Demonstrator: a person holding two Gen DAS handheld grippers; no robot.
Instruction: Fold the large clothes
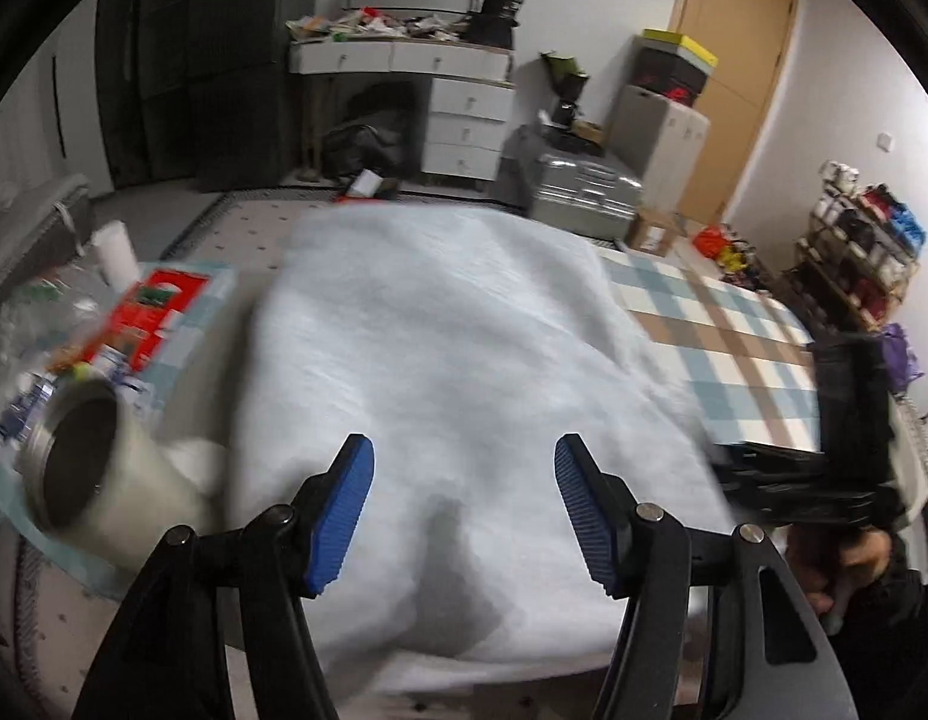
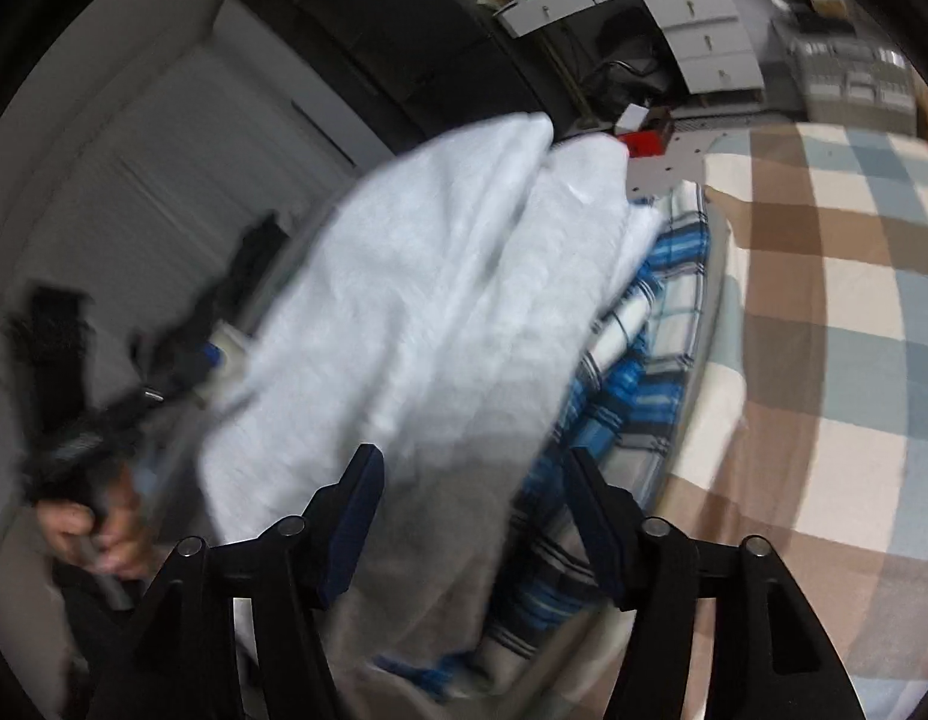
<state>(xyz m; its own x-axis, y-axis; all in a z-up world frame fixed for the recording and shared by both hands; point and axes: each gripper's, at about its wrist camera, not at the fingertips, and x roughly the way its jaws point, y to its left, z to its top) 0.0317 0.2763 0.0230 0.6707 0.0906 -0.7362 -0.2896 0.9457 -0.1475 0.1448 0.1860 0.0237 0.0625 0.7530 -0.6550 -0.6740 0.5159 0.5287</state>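
Observation:
A large pale blue fleece garment lies folded in a thick heap on the checked tablecloth. My left gripper is open just above its near edge, blue pads apart, holding nothing. In the right wrist view the same garment rests on a blue plaid cloth. My right gripper is open over the garment's near end and the plaid cloth. The right gripper also shows at the right edge of the left wrist view, and the left gripper shows blurred in the right wrist view.
A grey metal cup lies on its side at the left, beside a red packet and clutter. A white dresser, a silver case, a shoe rack and a wooden door stand beyond the table.

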